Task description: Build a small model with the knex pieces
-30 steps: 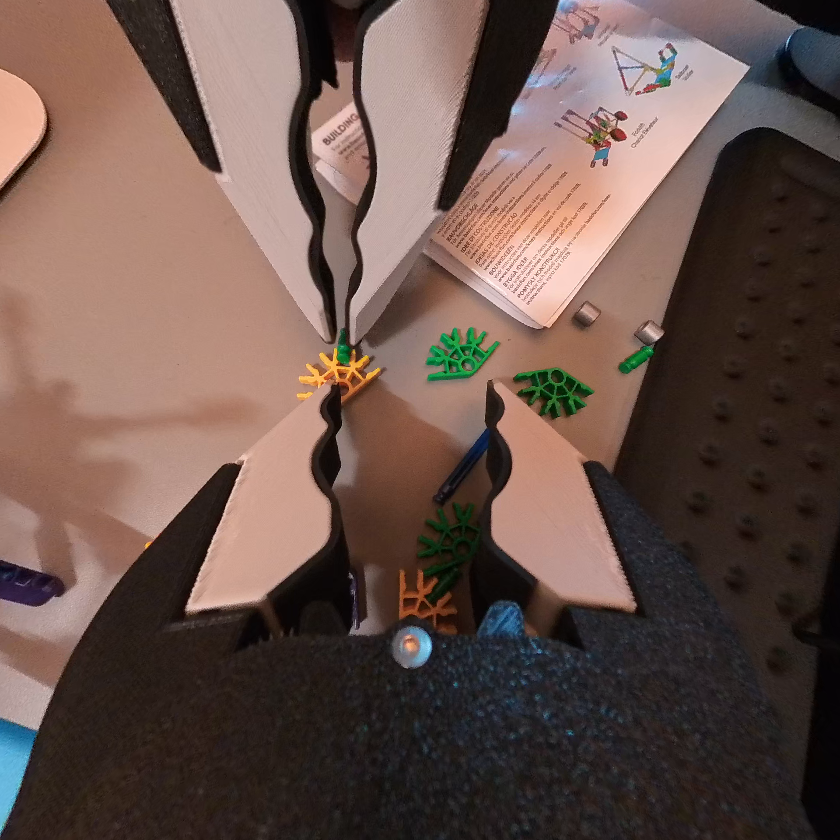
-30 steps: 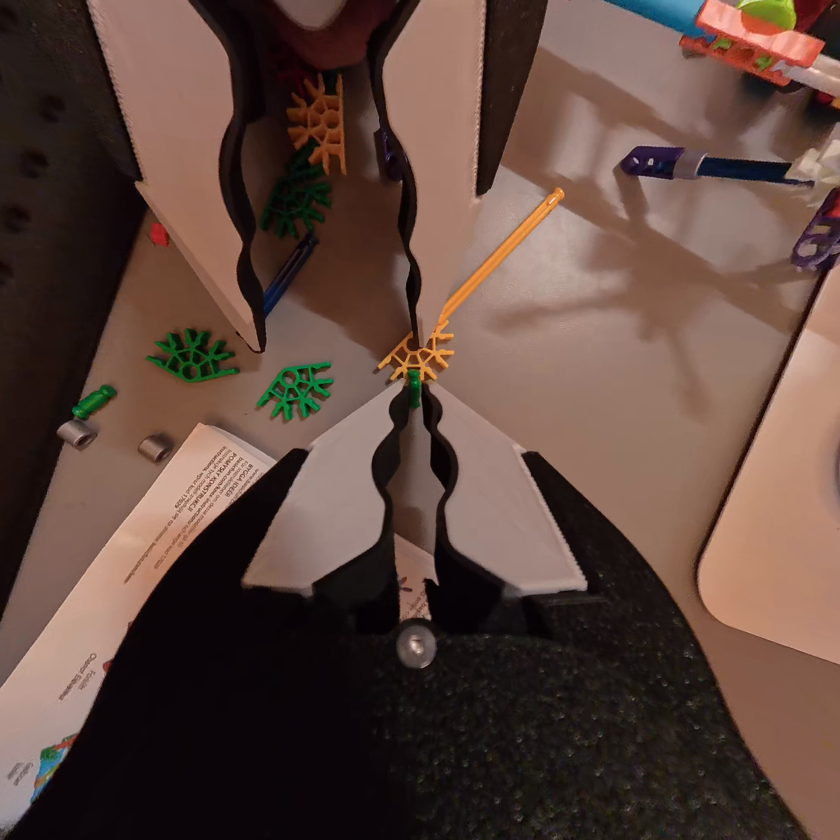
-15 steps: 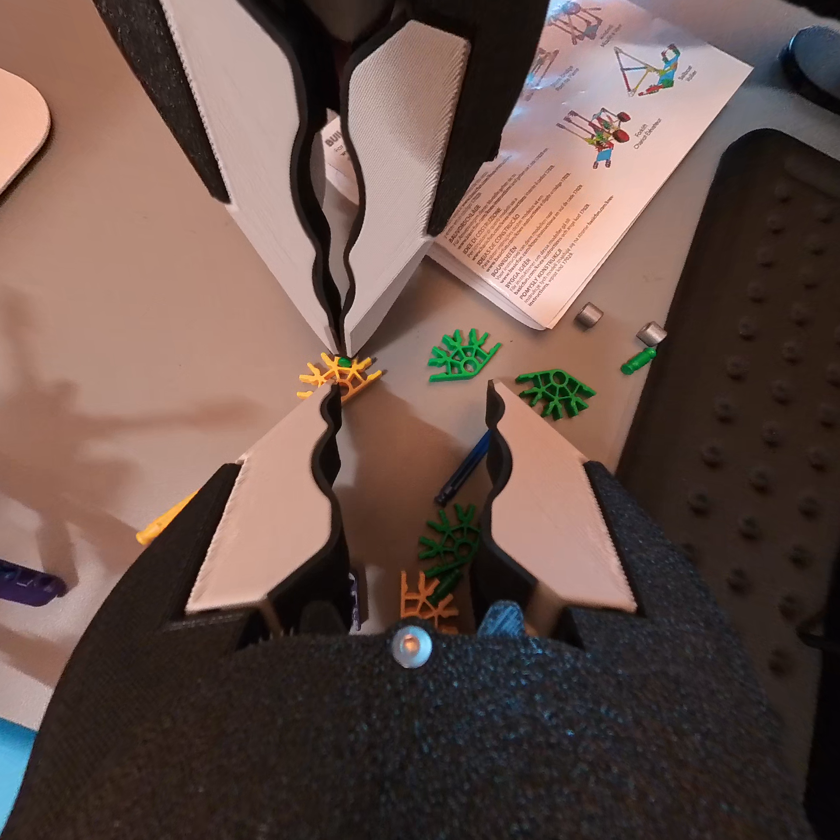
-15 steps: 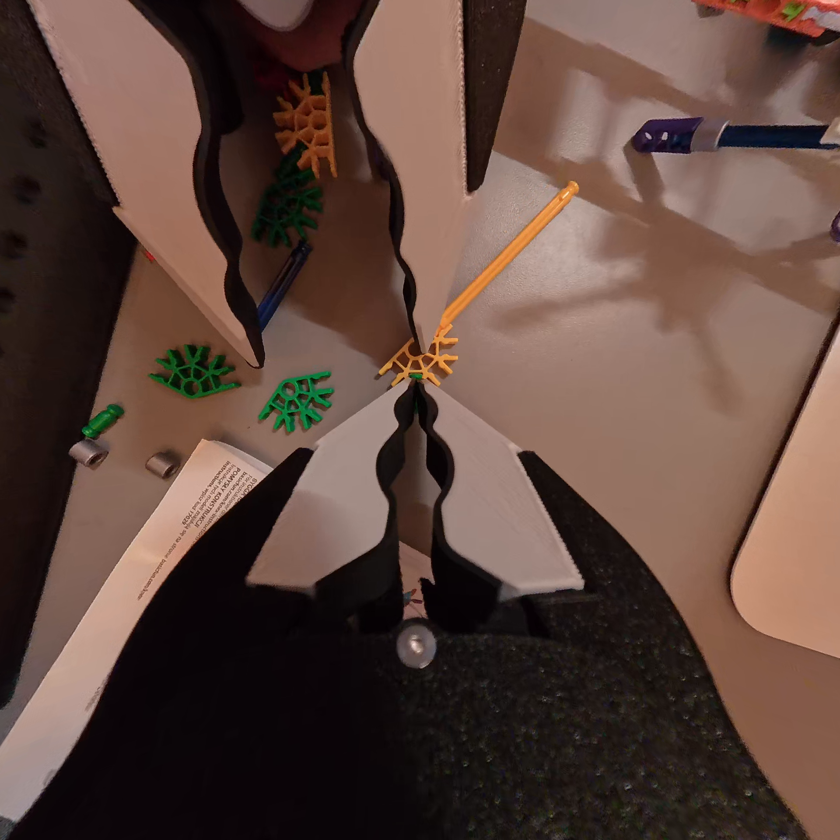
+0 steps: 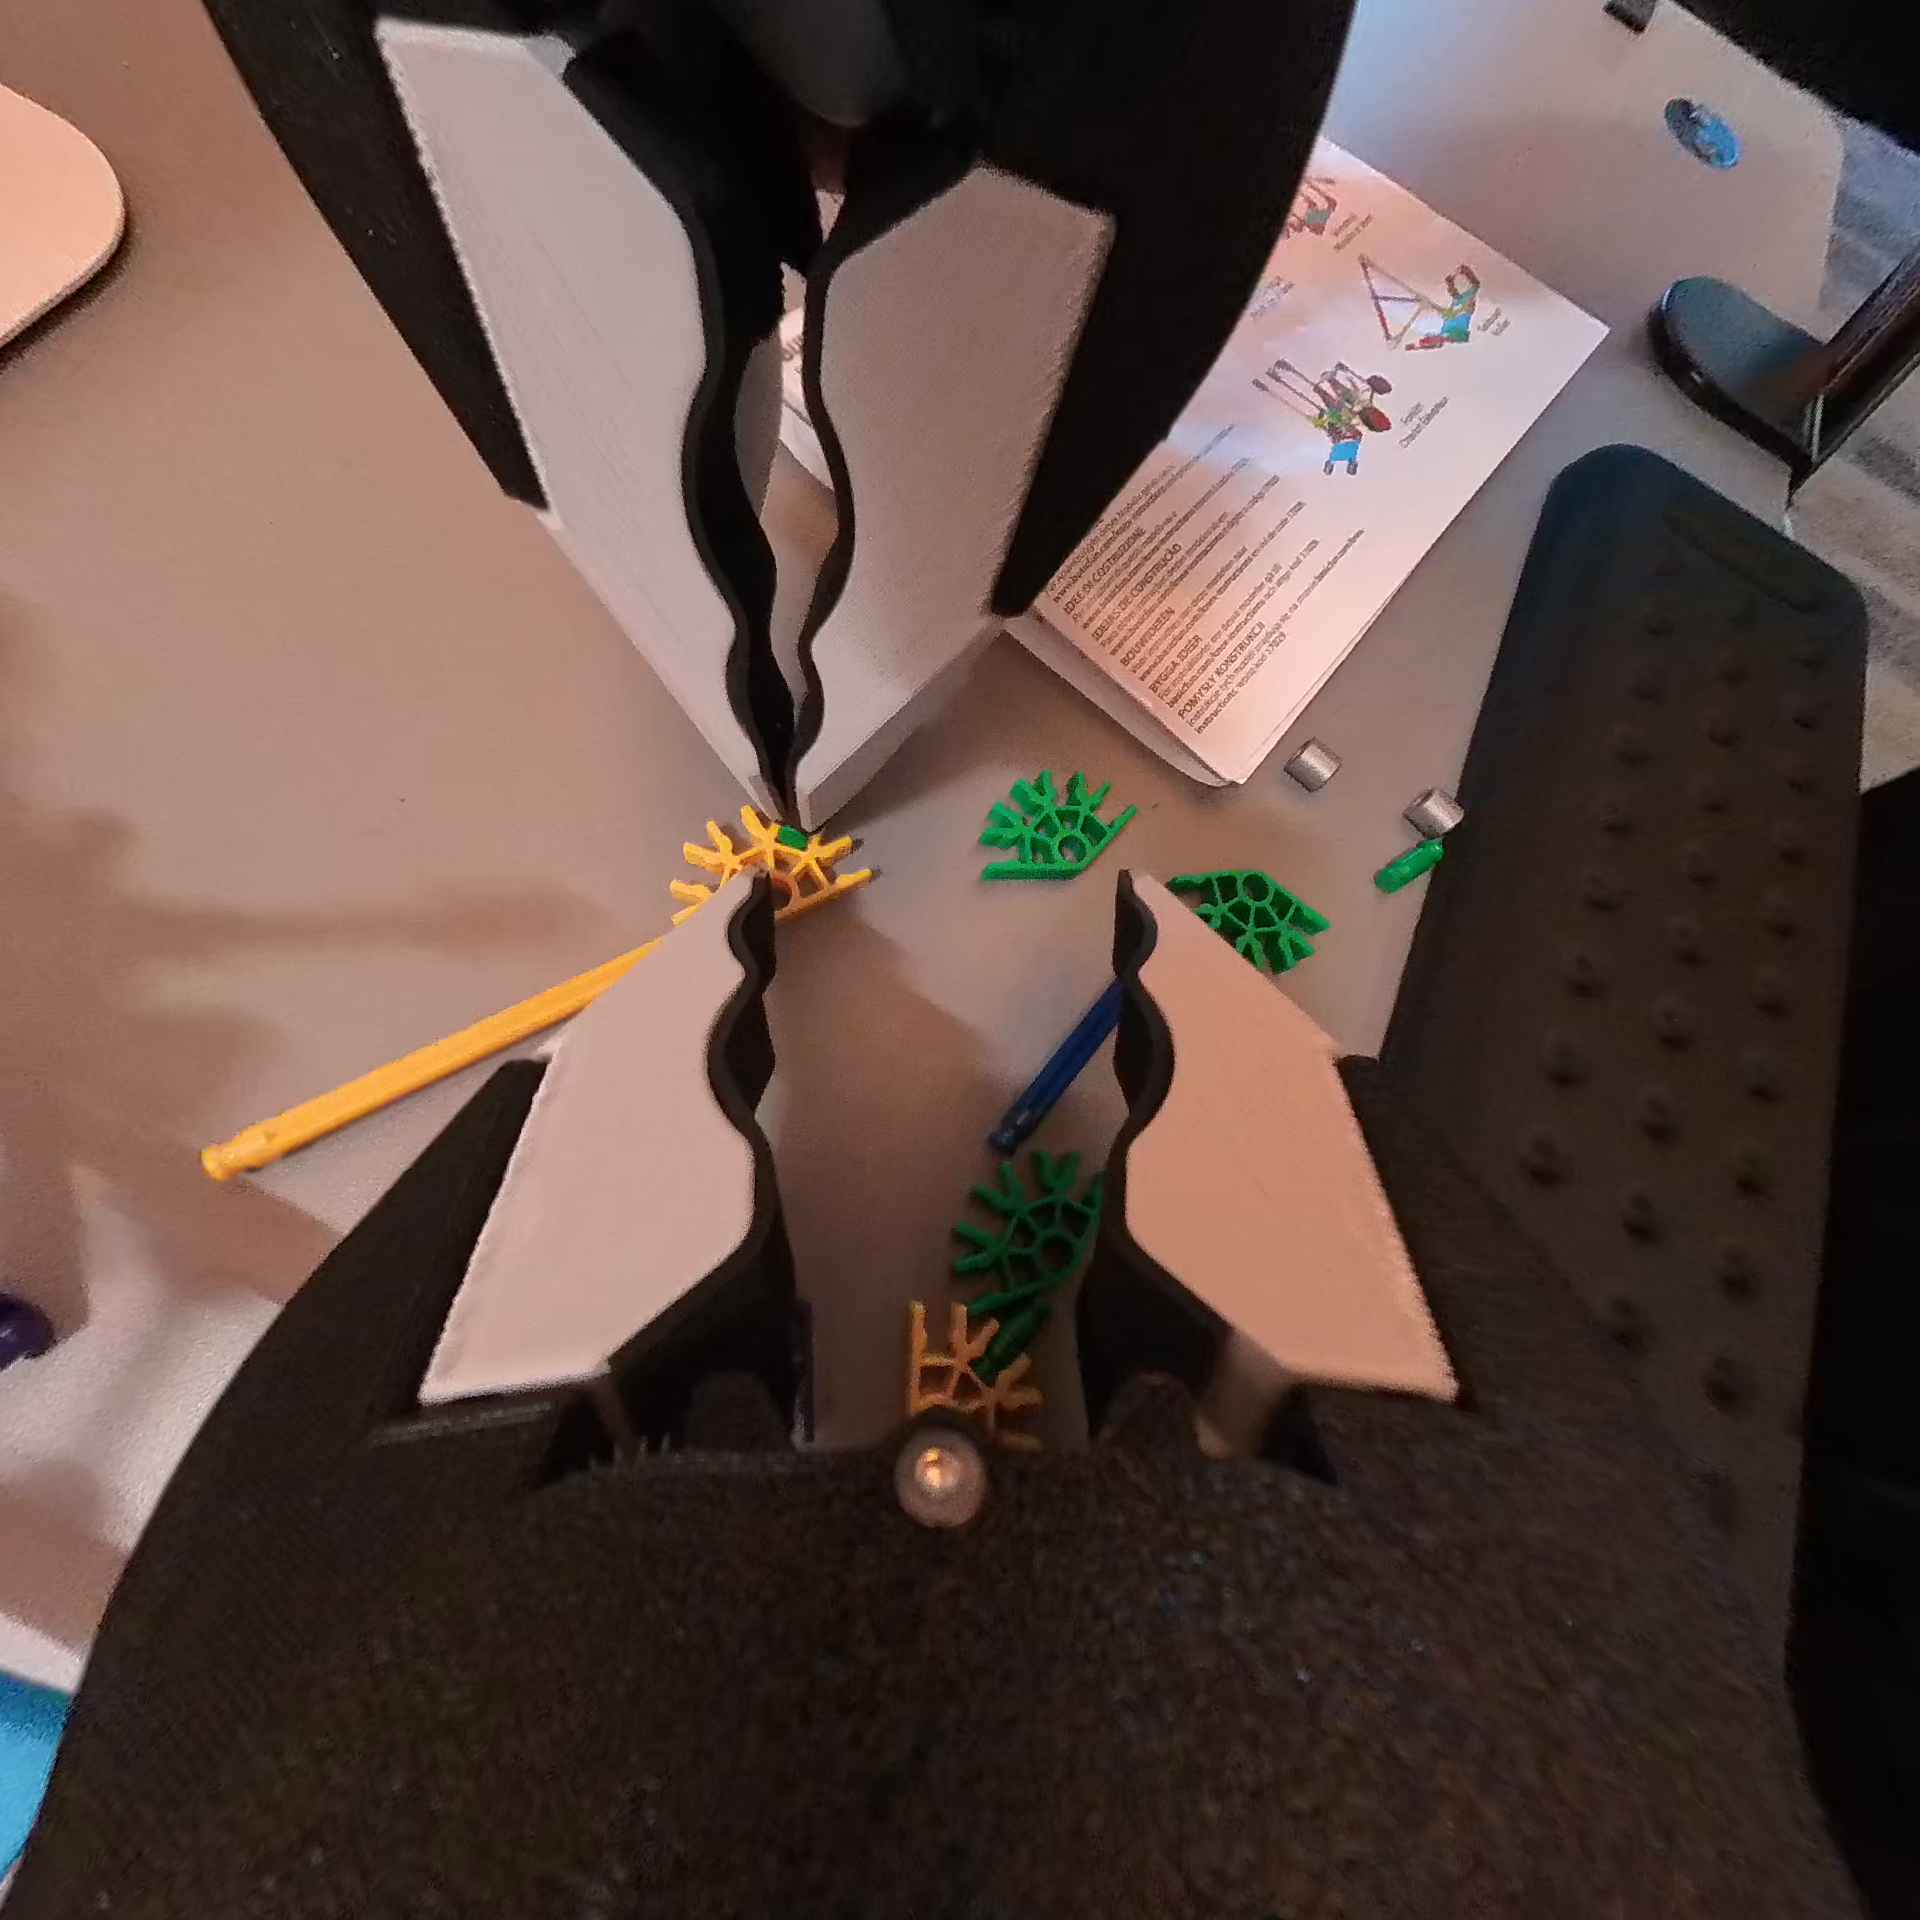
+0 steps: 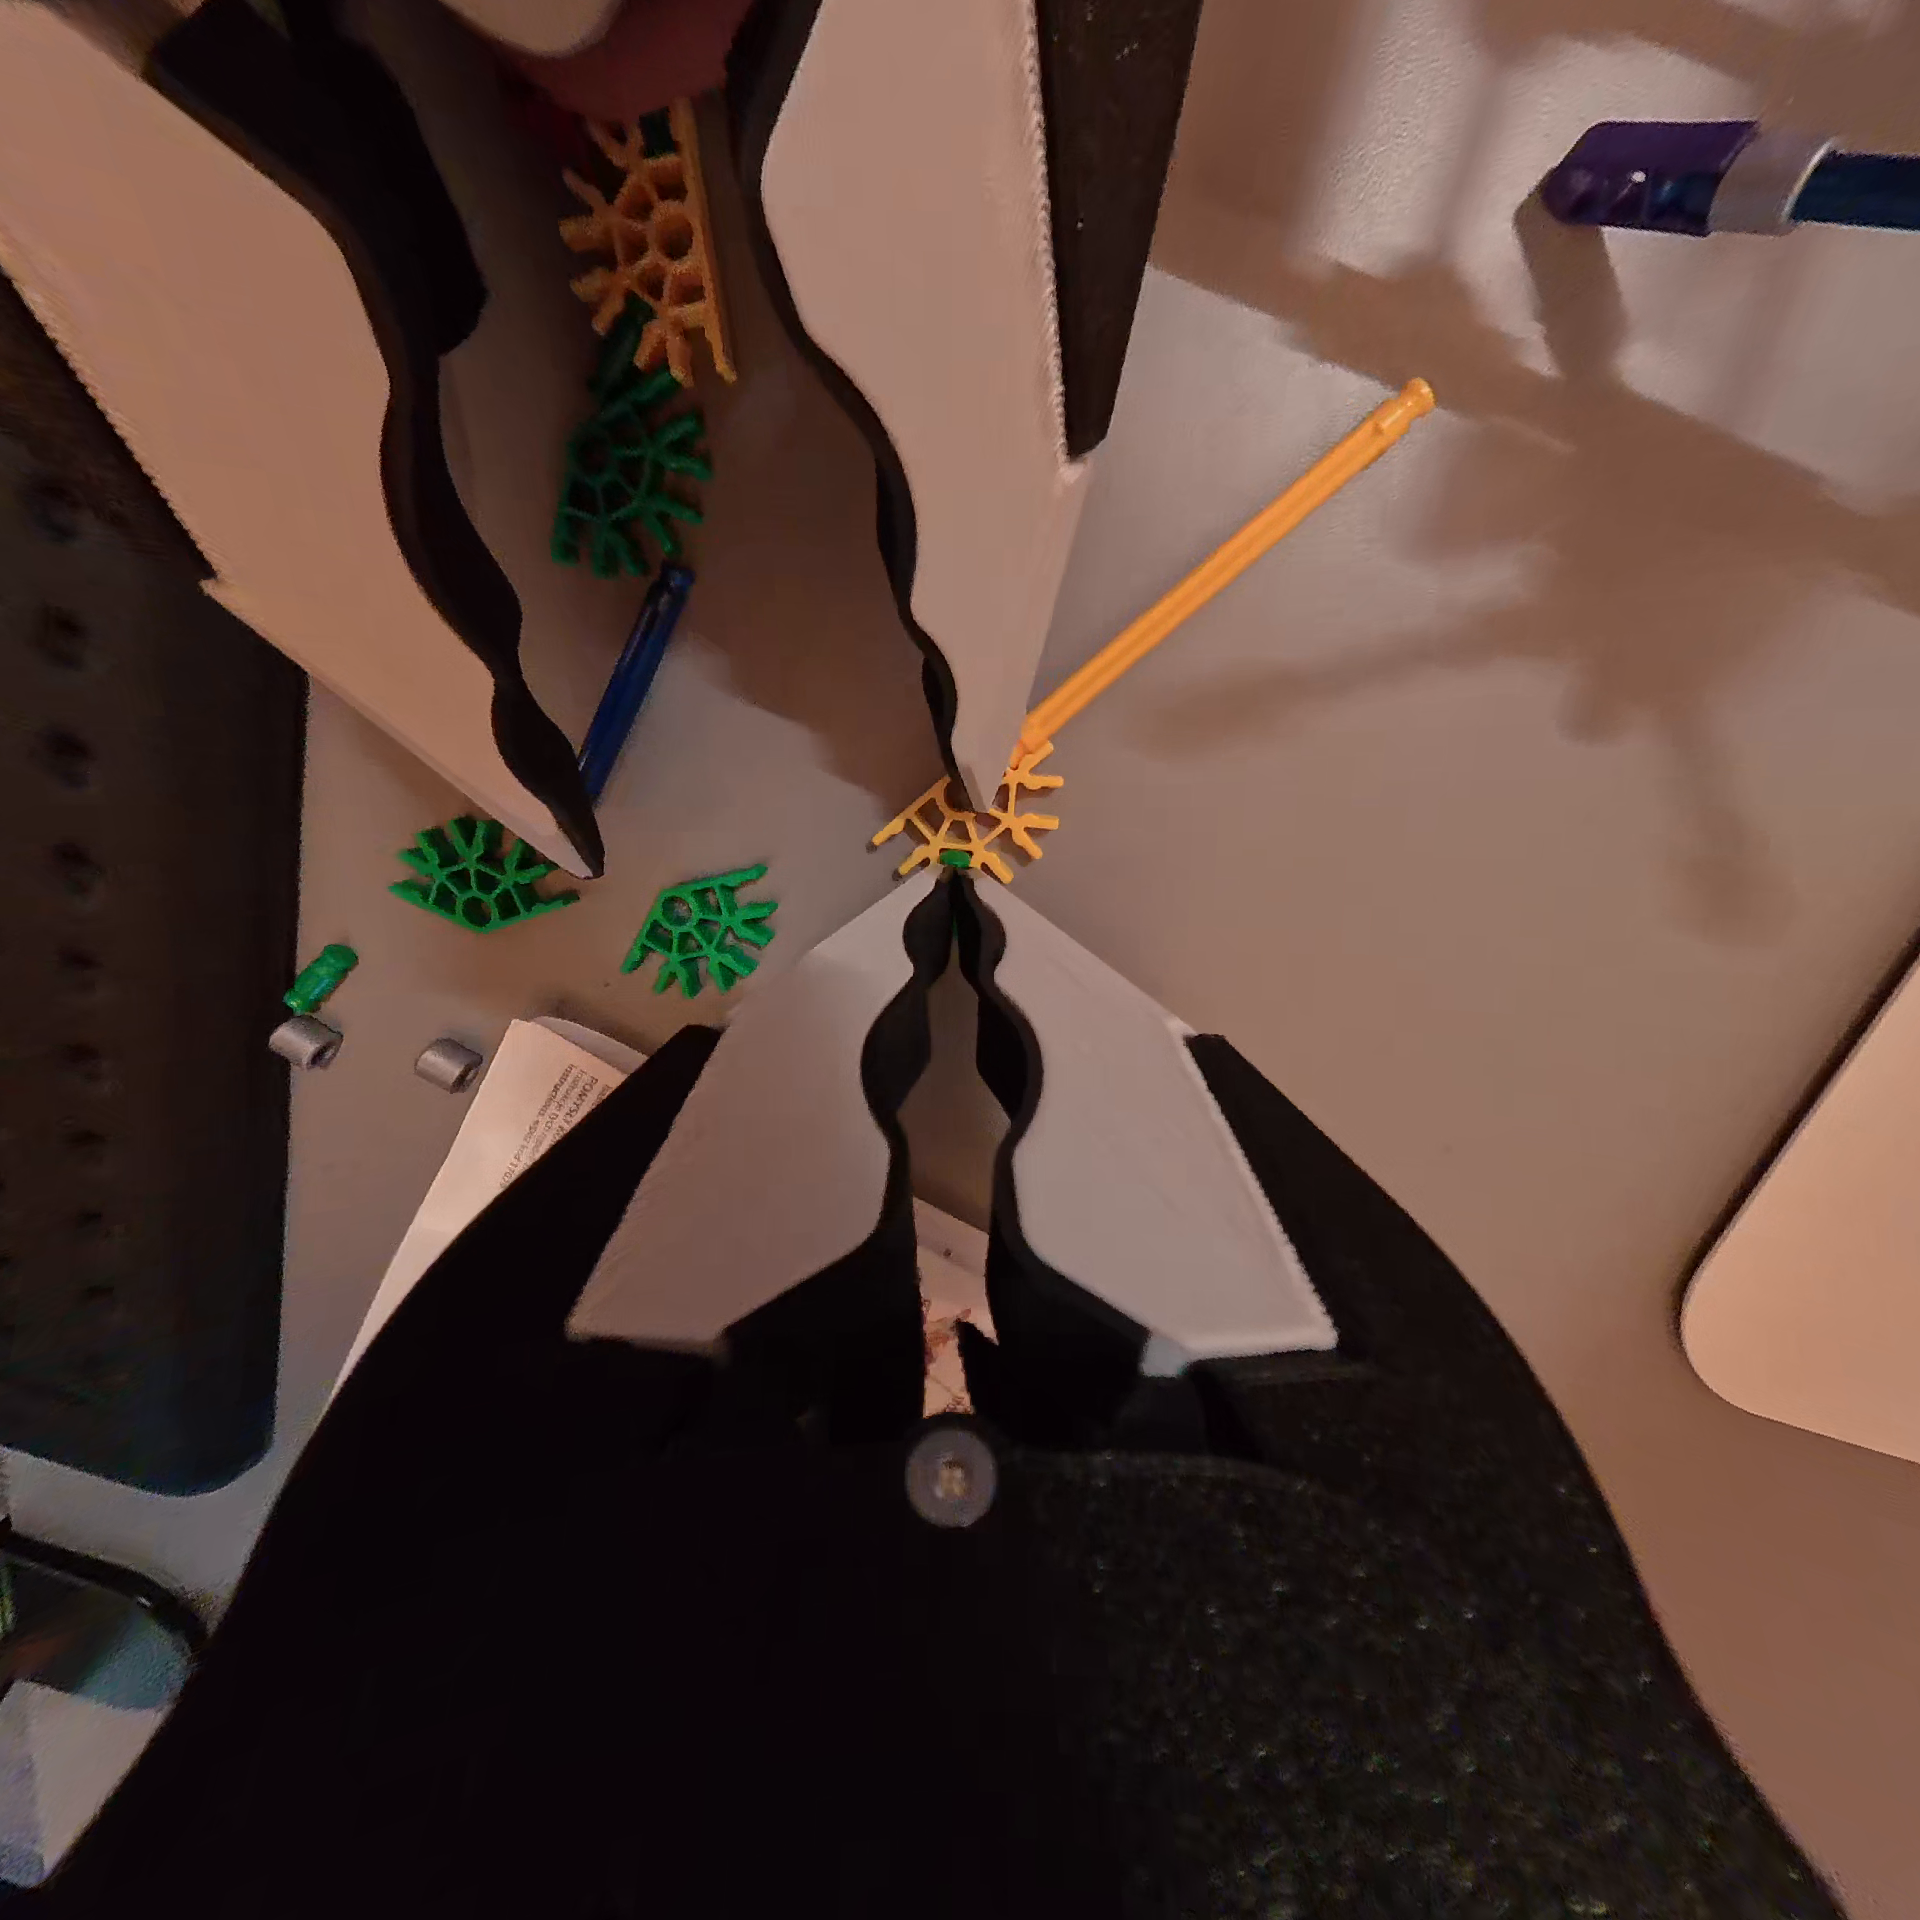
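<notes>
A yellow fan-shaped connector lies on the grey table with a long yellow rod plugged into it. My left gripper is open; its left fingertip rests on the connector and nothing sits between its fingers. My right gripper comes from the opposite side and is shut on a short green rod, whose tip is in the connector's edge. In the right wrist view the left gripper reaches in from the top and the yellow rod points away to the upper right.
Green connectors, a blue rod and an orange connector lie about my left gripper. Grey spacers, a green peg, an instruction sheet, a black studded mat and a purple-and-blue piece are nearby.
My right gripper has pushed the green rod further into the yellow connector, so less of it shows. The left gripper stays open on the connector. Both views have shifted, showing more of the yellow rod.
</notes>
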A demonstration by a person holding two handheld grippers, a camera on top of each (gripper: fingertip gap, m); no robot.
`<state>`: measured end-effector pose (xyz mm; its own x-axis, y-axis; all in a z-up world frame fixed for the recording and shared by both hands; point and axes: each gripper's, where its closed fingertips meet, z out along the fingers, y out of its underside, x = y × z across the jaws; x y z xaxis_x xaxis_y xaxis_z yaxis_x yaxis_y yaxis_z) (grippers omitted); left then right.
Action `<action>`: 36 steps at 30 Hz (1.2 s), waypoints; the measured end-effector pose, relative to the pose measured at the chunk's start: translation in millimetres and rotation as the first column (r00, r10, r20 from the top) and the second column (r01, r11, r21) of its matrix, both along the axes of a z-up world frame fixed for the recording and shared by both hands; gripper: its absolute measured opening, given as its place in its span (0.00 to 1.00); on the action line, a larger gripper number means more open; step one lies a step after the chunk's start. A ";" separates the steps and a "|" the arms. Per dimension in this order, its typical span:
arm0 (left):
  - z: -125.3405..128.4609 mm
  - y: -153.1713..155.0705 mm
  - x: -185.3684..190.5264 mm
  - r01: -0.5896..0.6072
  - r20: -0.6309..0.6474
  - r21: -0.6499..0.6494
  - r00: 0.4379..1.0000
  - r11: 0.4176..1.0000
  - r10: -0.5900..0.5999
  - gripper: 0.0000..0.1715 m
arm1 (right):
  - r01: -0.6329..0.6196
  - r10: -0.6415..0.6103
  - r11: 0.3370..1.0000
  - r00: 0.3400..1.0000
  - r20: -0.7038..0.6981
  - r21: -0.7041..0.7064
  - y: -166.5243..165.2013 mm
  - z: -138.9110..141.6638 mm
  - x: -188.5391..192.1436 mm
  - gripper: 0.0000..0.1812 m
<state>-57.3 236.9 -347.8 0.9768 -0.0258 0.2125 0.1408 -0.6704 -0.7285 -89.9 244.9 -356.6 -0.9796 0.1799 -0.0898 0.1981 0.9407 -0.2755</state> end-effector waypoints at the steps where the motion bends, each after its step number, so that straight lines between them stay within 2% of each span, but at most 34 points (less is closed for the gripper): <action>1: 0.0 -0.6 -0.2 0.001 0.007 0.003 1.000 1.000 -0.001 0.38 | 0.006 -0.006 1.000 1.000 0.005 0.004 -0.3 0.0 0.0 0.00; 6: 3.2 -2.6 2.6 0.007 0.064 0.019 0.998 1.000 -0.008 0.40 | 0.020 -0.021 0.999 0.999 0.036 0.025 -1.2 -0.2 -0.5 0.00; 8: 5.8 -6.7 6.4 0.024 0.084 0.021 0.996 1.000 -0.025 0.37 | 0.020 -0.021 0.999 0.999 0.036 0.043 -1.1 -0.3 -0.4 0.00; 12: 30.6 -20.9 6.8 0.042 0.049 0.066 0.998 0.997 -0.045 0.34 | 0.012 -0.014 0.994 1.000 0.023 0.112 -0.9 -0.4 -0.4 0.00; 16: 17.4 -45.3 -2.5 0.035 -0.013 -0.028 0.999 0.999 -0.035 0.35 | 0.007 -0.012 0.986 1.000 0.026 0.168 -1.1 -0.6 -0.5 0.00; 20: 12.9 -54.1 -3.3 0.029 -0.020 -0.027 0.999 0.999 -0.029 0.36 | 0.011 -0.019 0.978 0.999 0.038 0.209 -1.9 -0.7 -0.8 0.00; 26: 12.7 -54.4 -3.7 0.035 -0.054 -0.022 0.998 0.999 -0.036 0.36 | 0.002 -0.018 0.952 0.999 0.048 0.305 -2.4 -1.2 -1.0 0.00; 36: 8.9 -52.8 4.1 0.076 -0.070 -0.032 0.995 0.997 -0.078 0.36 | 0.019 -0.043 0.922 0.998 0.055 0.387 -3.0 -2.1 -1.4 0.00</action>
<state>-53.1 184.2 -338.9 0.9847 -0.0966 0.1448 0.0366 -0.6982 -0.7149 -91.3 241.9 -358.6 -0.9677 0.2431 -0.0671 0.2339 0.9646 0.1216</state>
